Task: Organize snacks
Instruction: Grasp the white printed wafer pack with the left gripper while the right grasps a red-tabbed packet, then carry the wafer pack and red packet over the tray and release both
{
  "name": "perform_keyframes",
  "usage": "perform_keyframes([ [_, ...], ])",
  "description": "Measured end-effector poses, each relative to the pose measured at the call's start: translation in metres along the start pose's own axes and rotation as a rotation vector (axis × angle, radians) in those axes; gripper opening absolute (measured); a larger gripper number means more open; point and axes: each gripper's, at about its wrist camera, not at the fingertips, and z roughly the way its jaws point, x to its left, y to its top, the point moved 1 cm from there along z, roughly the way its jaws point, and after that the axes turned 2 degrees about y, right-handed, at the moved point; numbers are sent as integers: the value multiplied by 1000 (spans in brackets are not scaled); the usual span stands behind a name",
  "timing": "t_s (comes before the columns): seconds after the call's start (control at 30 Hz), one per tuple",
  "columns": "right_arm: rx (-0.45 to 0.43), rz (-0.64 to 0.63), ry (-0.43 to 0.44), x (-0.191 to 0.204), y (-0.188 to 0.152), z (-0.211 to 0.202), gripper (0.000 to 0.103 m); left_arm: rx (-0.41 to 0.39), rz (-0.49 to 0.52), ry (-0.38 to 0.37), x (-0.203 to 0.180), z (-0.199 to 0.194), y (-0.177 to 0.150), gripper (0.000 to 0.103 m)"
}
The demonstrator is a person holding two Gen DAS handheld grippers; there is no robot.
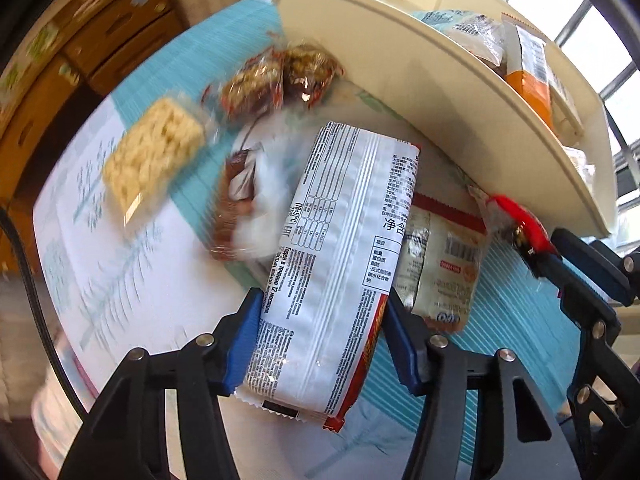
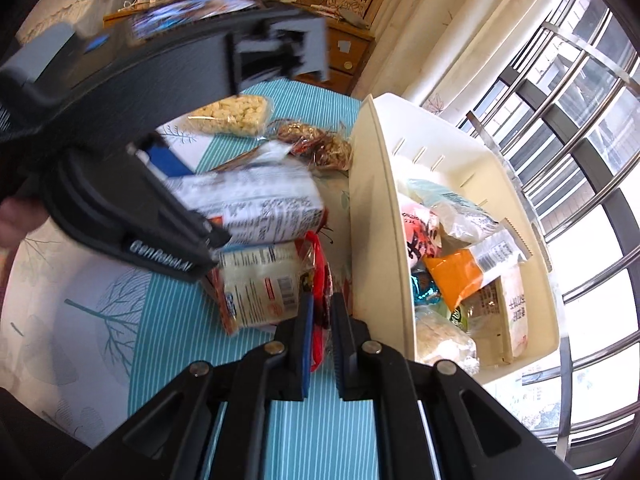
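Beside the cream plastic bin (image 1: 400, 92) on the teal striped worktop (image 2: 248, 432), the left hand-held gripper (image 1: 318, 330) clamps a long white printed snack packet (image 1: 340, 240). The right hand-held gripper (image 2: 320, 320) pinches a small red wrapped sweet (image 2: 320, 280). Only the right wrist view looks into the bin — an orange pouch (image 2: 452, 276) among other bags; the left shows a pale rice-crisp bar (image 1: 152, 156) clearly.

Both tools are matte black plastic with blue pads lining the jaws and round silver screws at the linkage joints. The left gripper (image 2: 176, 200) bears white "GenRobot" lettering; a black cable (image 1: 36, 304) trails beside it.
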Motion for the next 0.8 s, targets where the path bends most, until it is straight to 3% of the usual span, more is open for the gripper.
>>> perform_keyframes([
  [0.4, -72, -35, 0, 9, -14, -47, 7, -64, -210, -36, -7, -54, -81, 53],
  [0.8, -163, -10, 31, -7, -9, -99, 7, -215, -343, -50, -2, -113, -87, 51],
])
